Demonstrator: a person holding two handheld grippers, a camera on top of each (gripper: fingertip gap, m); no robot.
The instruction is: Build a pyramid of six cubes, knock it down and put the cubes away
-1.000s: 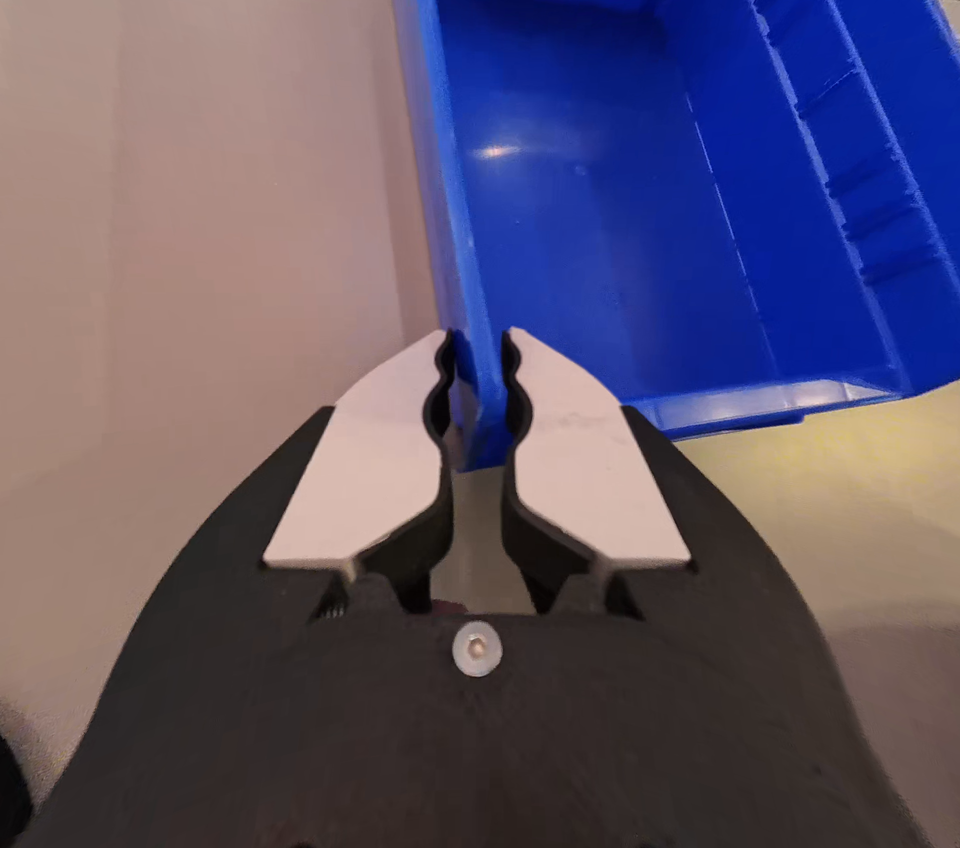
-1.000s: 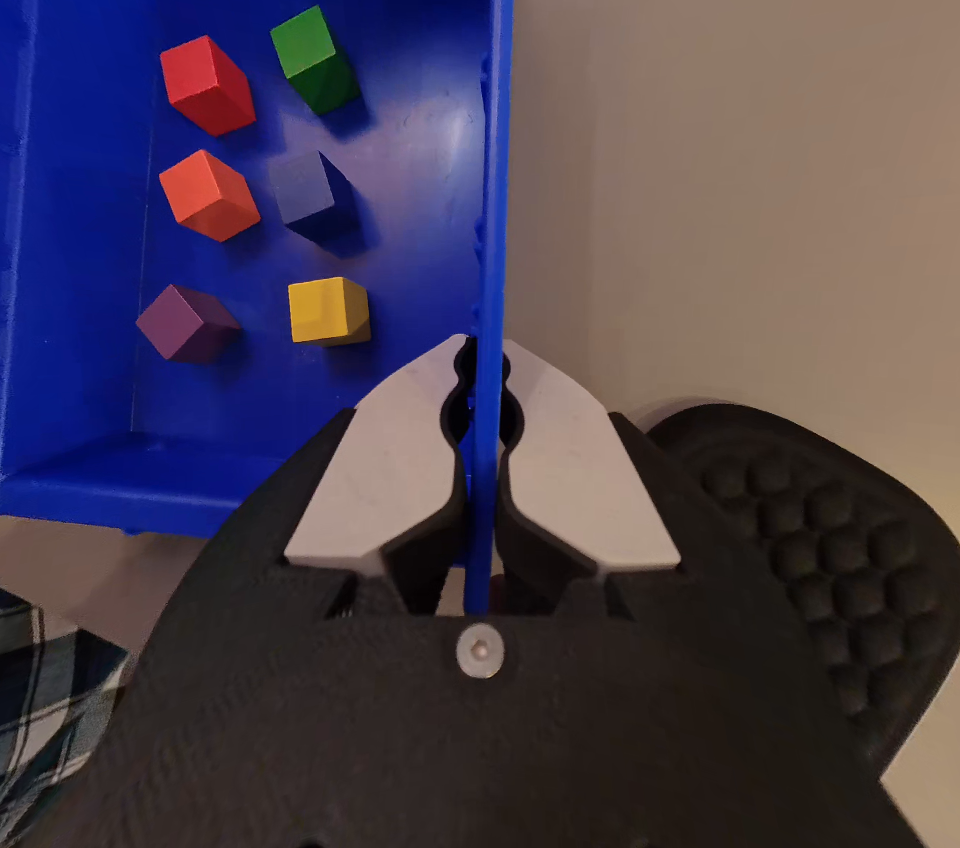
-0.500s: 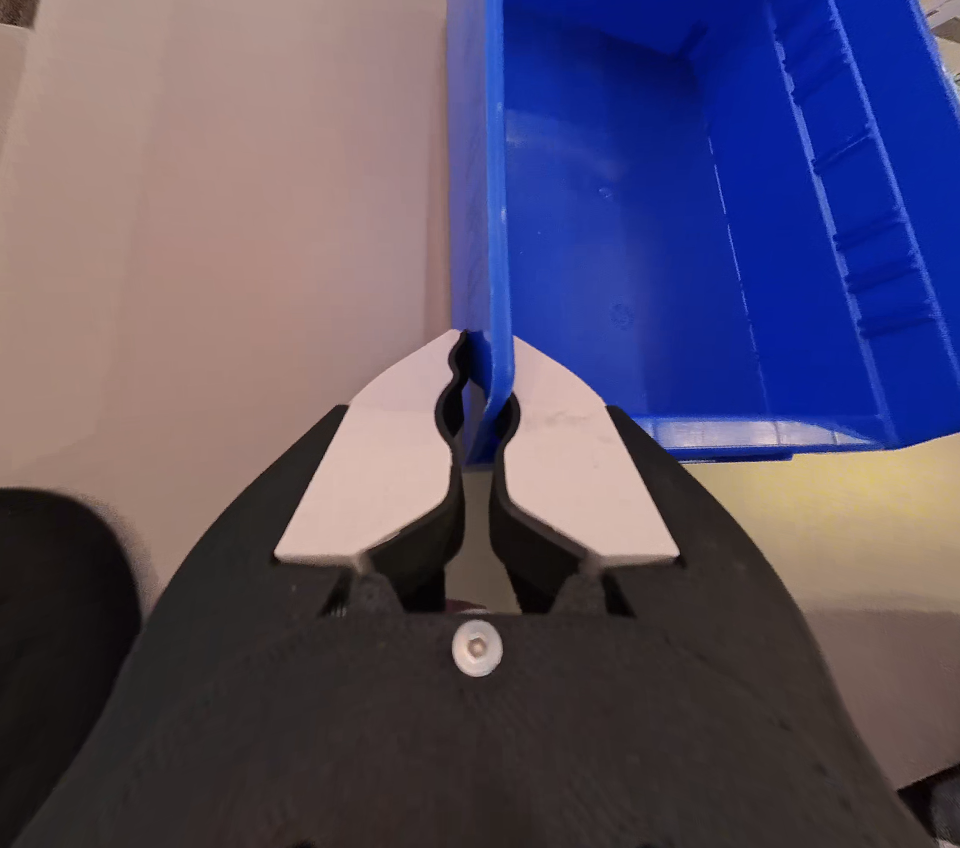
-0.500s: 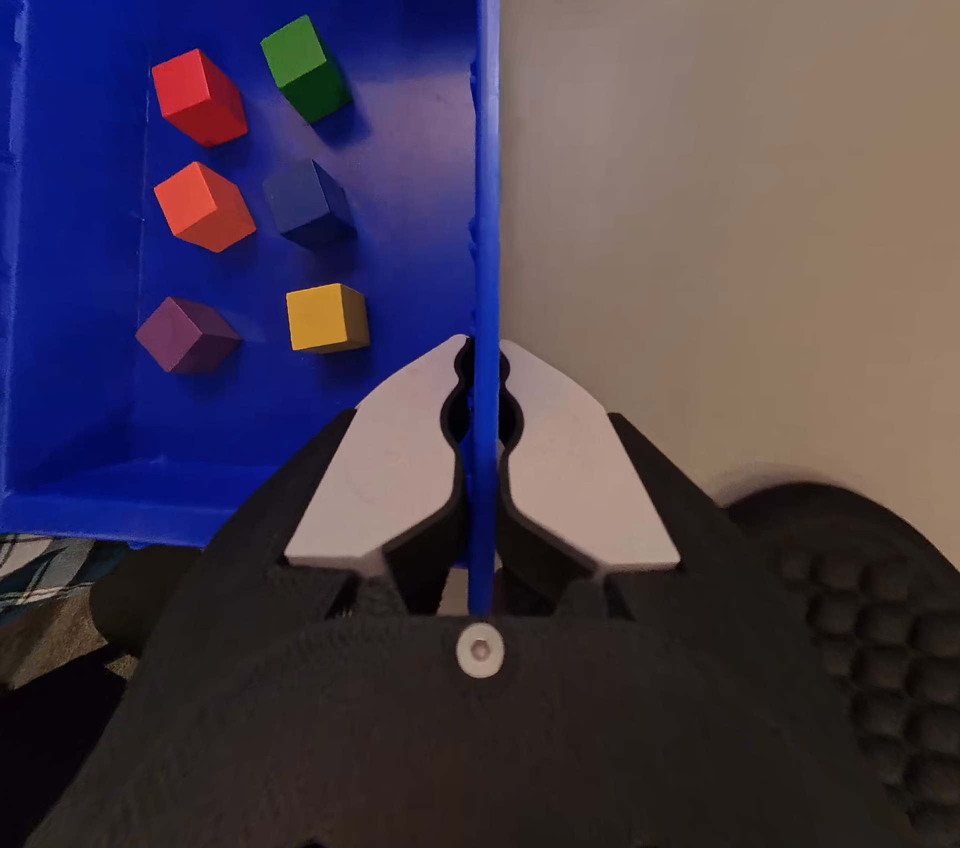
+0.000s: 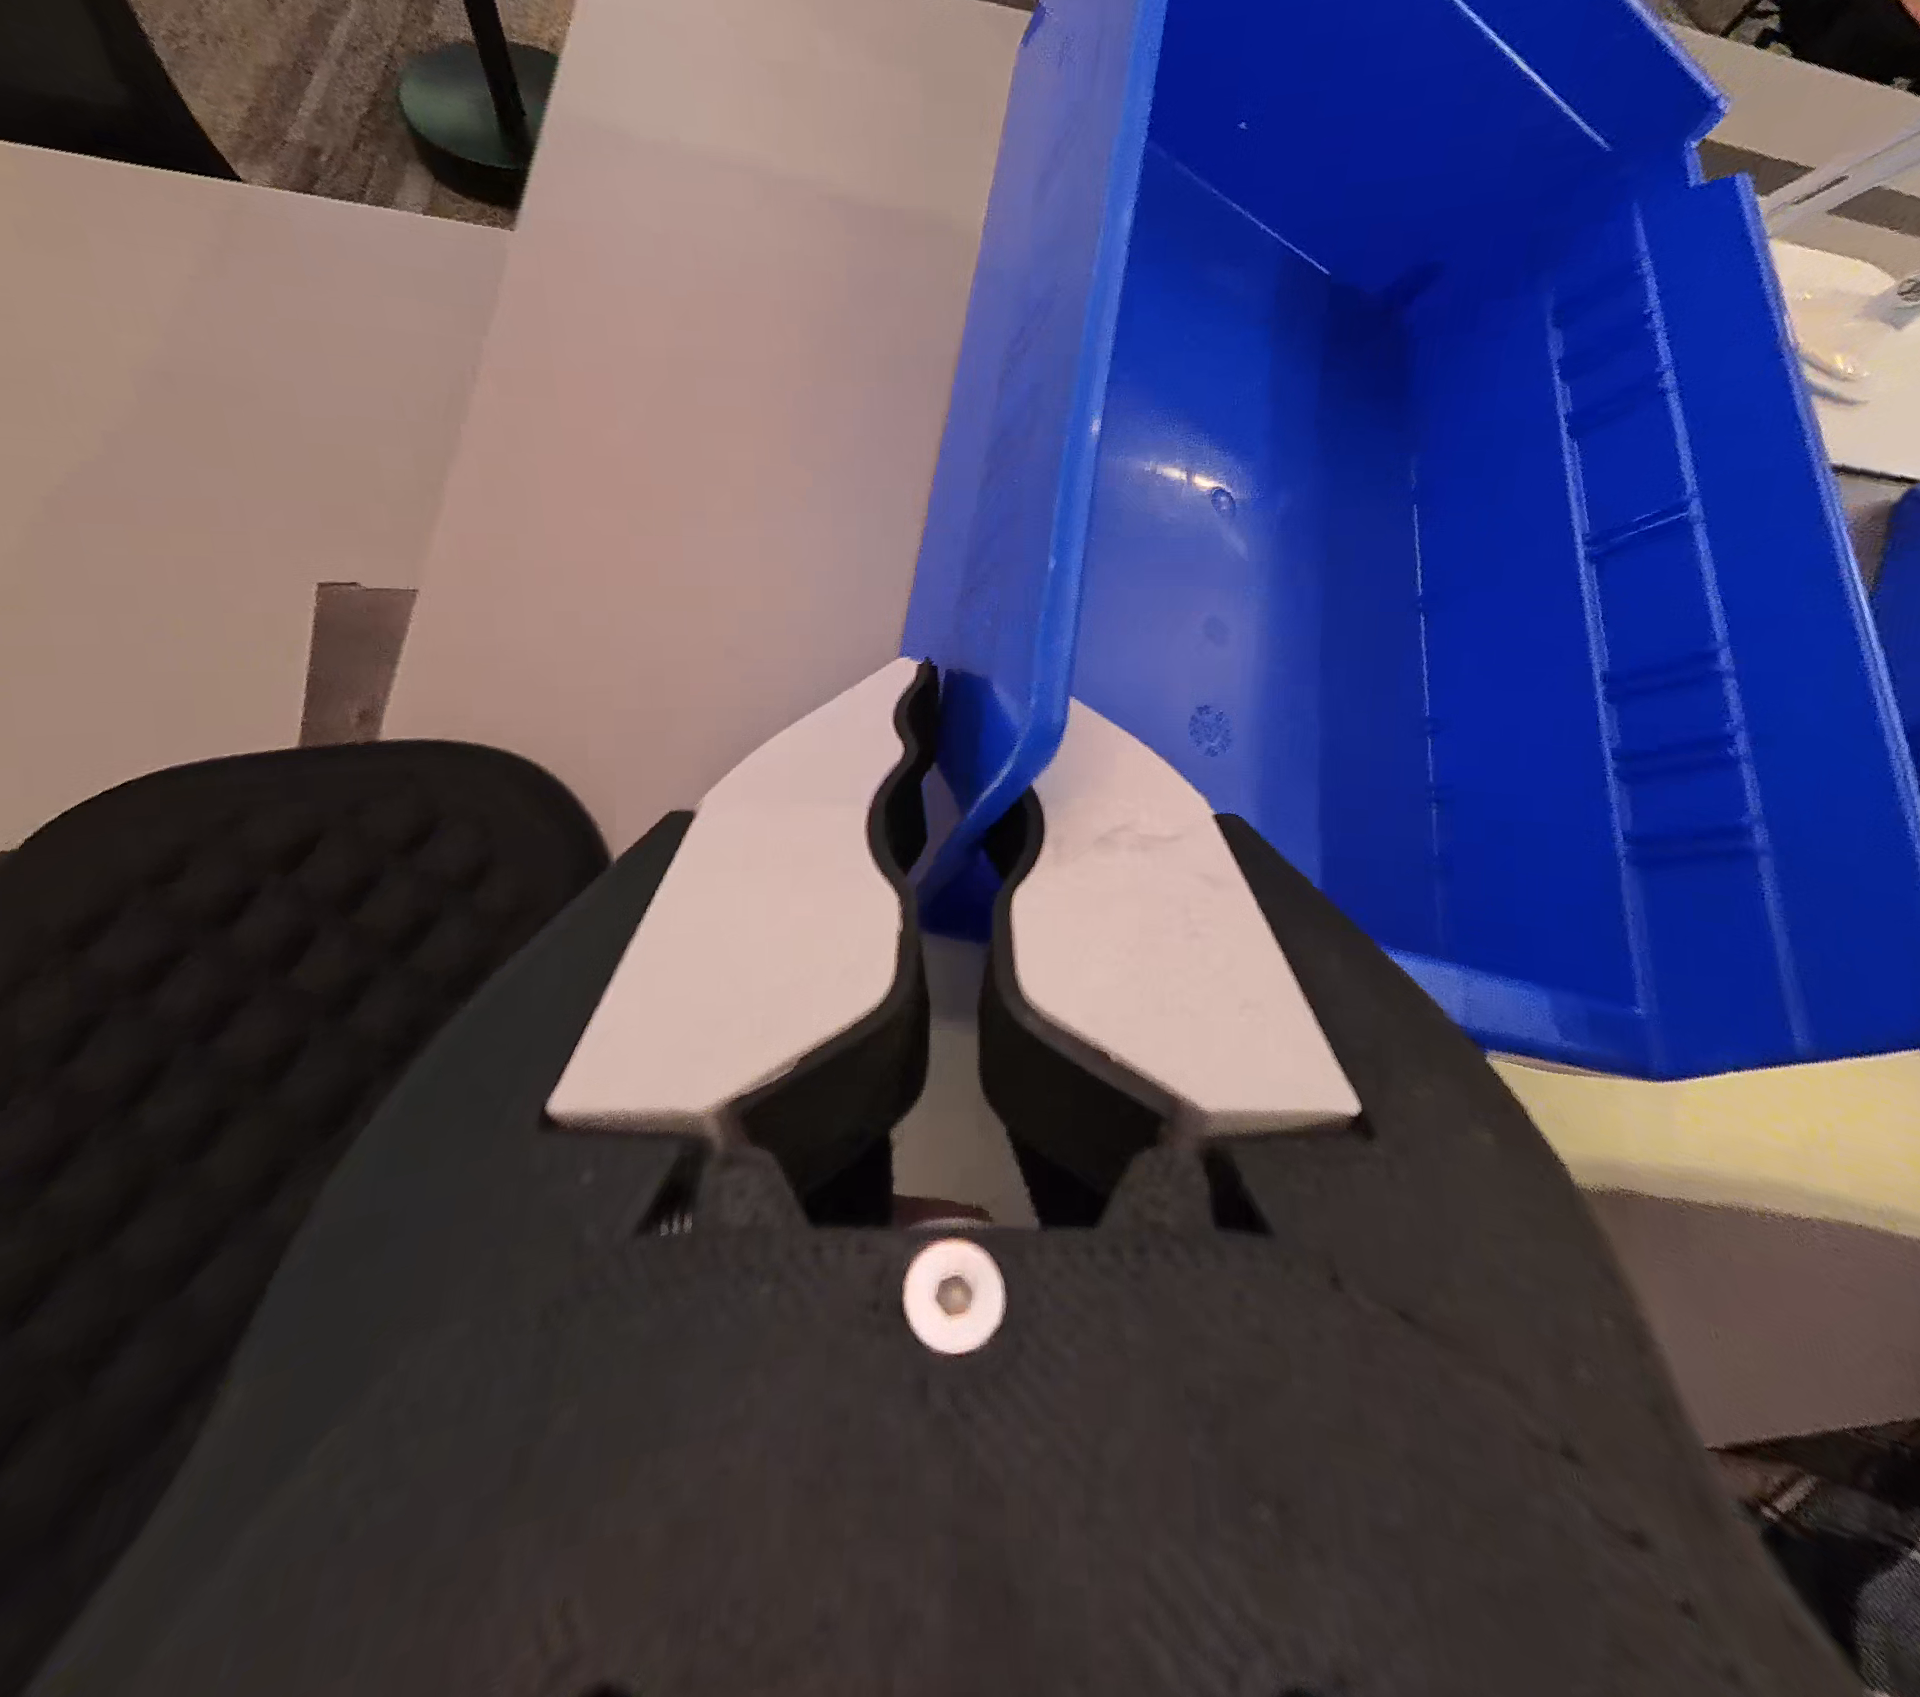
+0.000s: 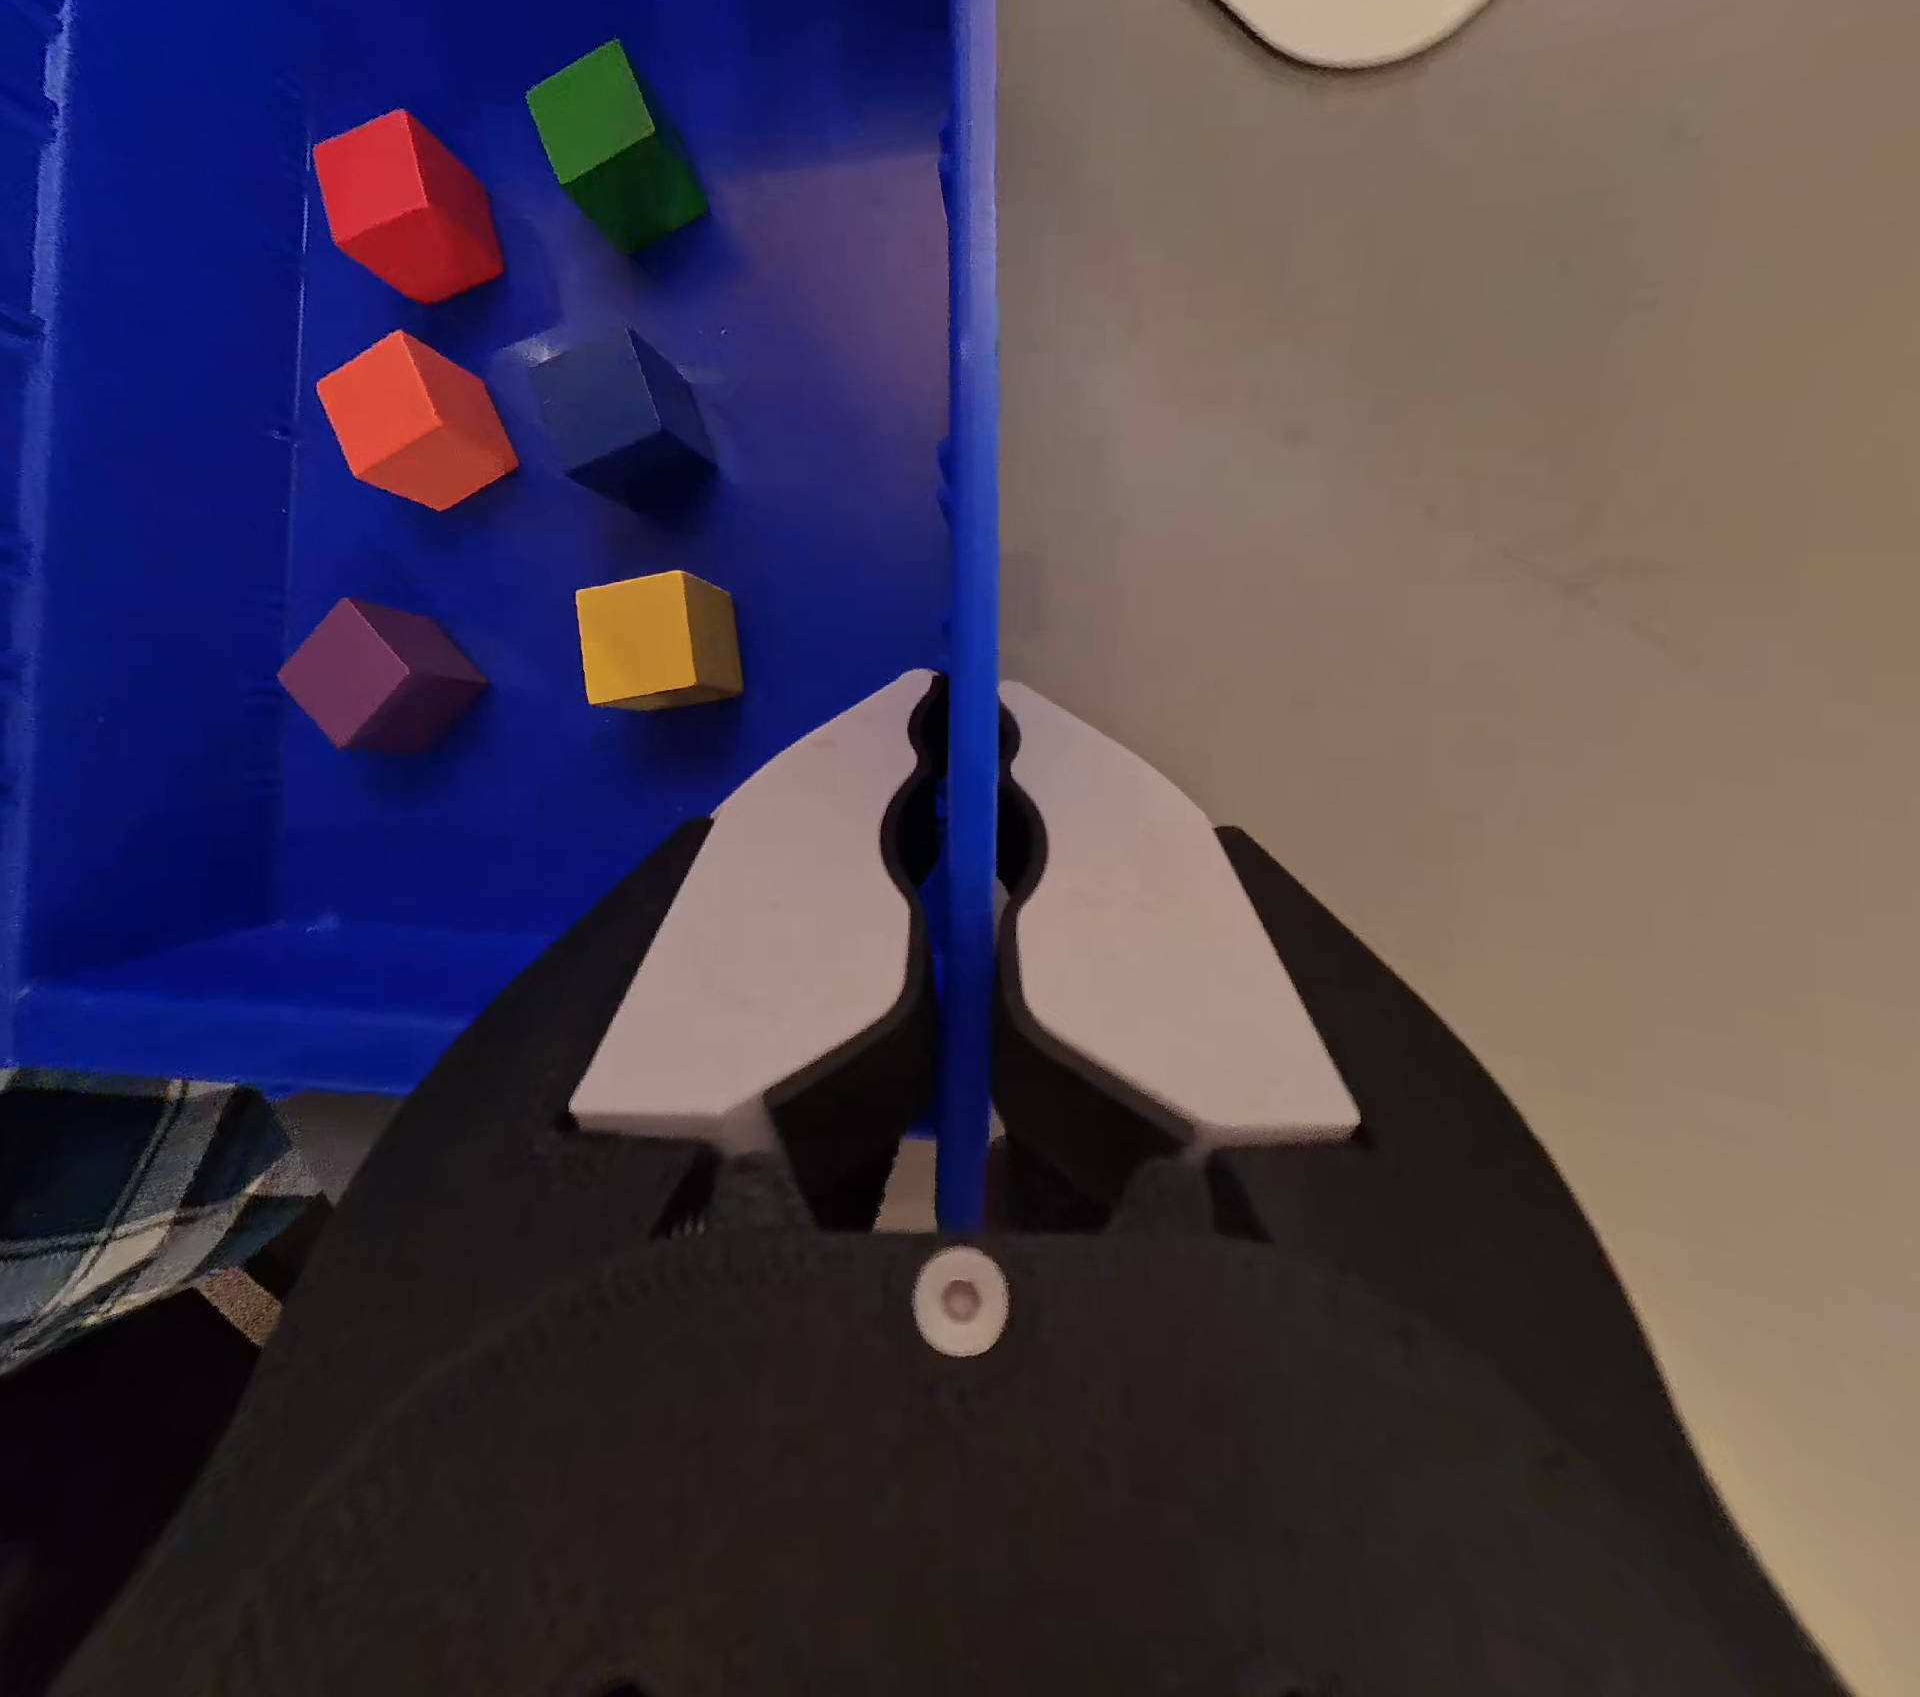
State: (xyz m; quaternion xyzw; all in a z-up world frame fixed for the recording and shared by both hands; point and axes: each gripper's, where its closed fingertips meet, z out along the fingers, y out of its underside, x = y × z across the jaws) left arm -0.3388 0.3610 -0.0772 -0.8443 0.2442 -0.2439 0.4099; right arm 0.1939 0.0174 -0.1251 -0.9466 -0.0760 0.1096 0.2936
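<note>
Both hand-held grippers (image 5: 971, 774) (image 6: 968, 774) clamp blue bin (image 6: 156, 712) walls | six cubes (image 6: 657, 637) inside | table (image 6: 1455, 504) beside seemingly open

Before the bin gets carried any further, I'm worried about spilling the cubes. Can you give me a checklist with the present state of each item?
1. Right gripper fingers clamped on the blue bin's side wall: ok.
2. Left gripper fingers closed on the bin's corner rim: ok, though it bites only the very corner.
3. All six cubes inside: ok. Red, green, orange, dark blue, purple, yellow.
4. Cubes lying apart on the bin floor, none stacked: ok.
5. Bin held level: not ok, left wrist view shows it tilted.
6. Landing spot free: cannot tell.
</note>
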